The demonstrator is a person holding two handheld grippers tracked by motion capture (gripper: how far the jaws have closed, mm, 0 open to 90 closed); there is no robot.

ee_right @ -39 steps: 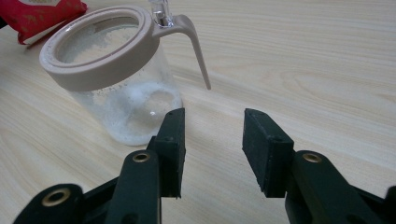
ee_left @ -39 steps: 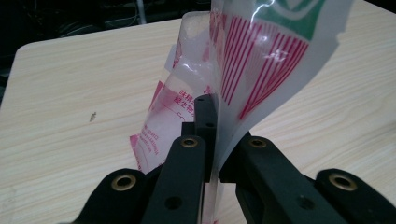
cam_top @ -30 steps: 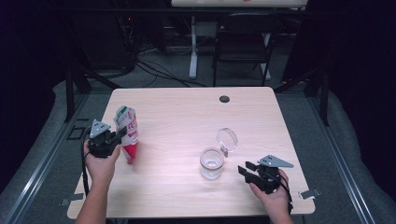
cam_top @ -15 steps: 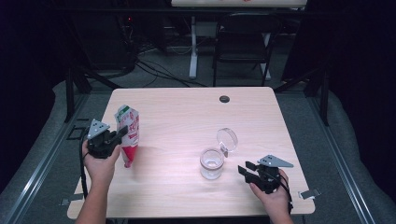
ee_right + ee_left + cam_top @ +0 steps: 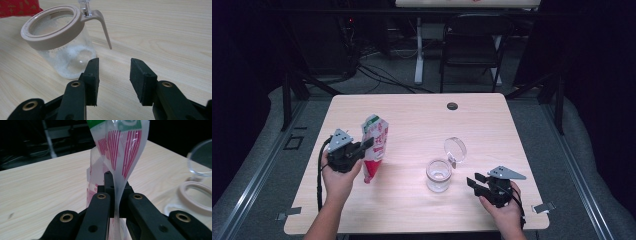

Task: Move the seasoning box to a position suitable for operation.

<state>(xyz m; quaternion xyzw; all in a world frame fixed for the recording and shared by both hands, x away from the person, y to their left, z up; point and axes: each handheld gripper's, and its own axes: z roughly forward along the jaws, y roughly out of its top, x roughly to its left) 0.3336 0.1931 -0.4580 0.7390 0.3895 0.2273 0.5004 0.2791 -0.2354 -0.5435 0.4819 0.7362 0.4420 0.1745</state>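
- Red-and-white plastic pouch (image 5: 375, 146) hangs off the table, pinched mid-body by the left gripper (image 5: 354, 150); its lower end dangles toward the wooden table (image 5: 412, 115).
- Left gripper view: jaws fully closed on the film, pouch (image 5: 120, 150) fans out above the pinch, green band at top edge.
- Glass jar (image 5: 438, 175) stands to the right of the pouch, well apart from it, round clear lid (image 5: 455, 149) flipped open behind it on the hinge.
- Jar holds a little white granular stuff at the bottom, seen in the right gripper view (image 5: 63, 50); beige collar and lever on the rim.
- Right gripper (image 5: 482, 184) rests just right of the jar, jaws roughly half open, nothing between them, not touching the glass.
- Step in hand, my read: carry pouch to jar for a pour.
- To do it well: bring the pouch mouth over the collar before tipping, keep the pinch firm since the film is slick, tip slowly.
- Right gripper should steady the jar; light glass could slide or tip if the pouch bumps it.
- Small black disc (image 5: 452, 106) near the far table edge, out of the way.
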